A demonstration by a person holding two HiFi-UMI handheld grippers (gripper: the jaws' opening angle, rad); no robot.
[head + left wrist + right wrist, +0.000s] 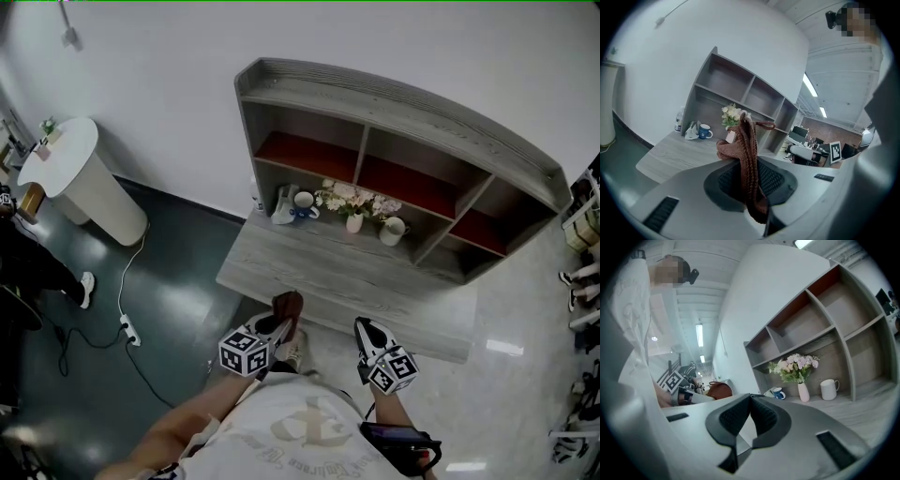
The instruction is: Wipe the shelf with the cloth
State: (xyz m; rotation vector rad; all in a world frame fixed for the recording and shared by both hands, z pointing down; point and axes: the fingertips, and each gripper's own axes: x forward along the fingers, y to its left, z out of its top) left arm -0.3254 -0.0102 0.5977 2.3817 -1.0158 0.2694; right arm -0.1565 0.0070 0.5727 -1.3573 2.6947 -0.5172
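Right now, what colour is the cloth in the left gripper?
Reddish-brown knit cloth; clearest in the left gripper view.

White T-shirt (pixel 309 427), pale gold print; left gripper (pixel 281 323) and right gripper (pixel 367 328) grey, black-padded, bearing black-and-white marker cubes (pixel 246 352).

The grey wooden shelf (pixel 375 274) carries a row at the back of its broad lower ledge: a crumpled white bag (pixel 283 210), a blue mug (pixel 304 202), a vase of flowers (pixel 353 219) and a white mug (pixel 393 231).
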